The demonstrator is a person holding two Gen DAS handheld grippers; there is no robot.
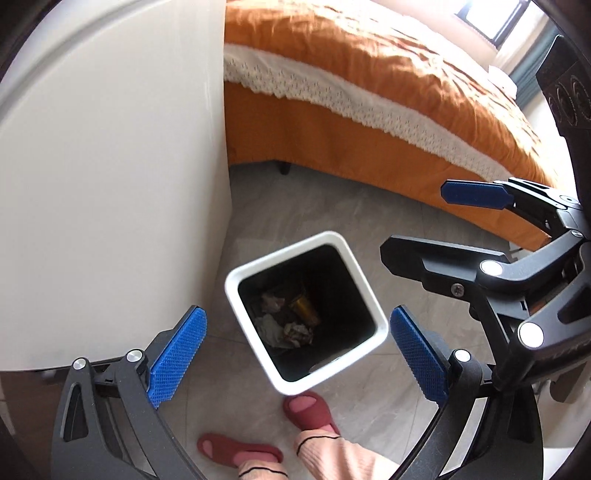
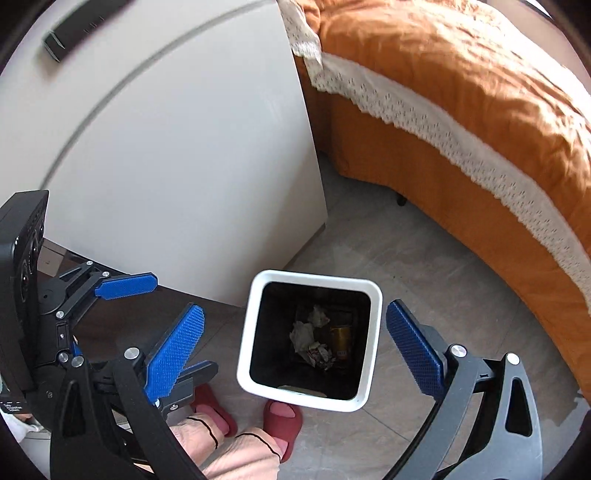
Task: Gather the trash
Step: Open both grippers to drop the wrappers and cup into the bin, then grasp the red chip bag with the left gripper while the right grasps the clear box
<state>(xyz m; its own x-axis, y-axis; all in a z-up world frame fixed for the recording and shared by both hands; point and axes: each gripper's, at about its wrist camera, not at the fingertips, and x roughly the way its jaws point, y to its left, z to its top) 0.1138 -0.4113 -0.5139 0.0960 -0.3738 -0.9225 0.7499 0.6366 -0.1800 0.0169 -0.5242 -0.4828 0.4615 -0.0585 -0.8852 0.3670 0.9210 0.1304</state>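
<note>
A white square trash bin with a black inside stands on the grey tile floor; it also shows in the right wrist view. Crumpled paper and a gold can lie at its bottom, also seen from the right as paper and can. My left gripper is open and empty above the bin. My right gripper is open and empty above it too. Each gripper shows in the other's view: the right gripper and the left gripper.
A white cabinet stands left of the bin, with a black remote on top. A bed with an orange cover is to the right. The person's feet in red slippers stand just by the bin.
</note>
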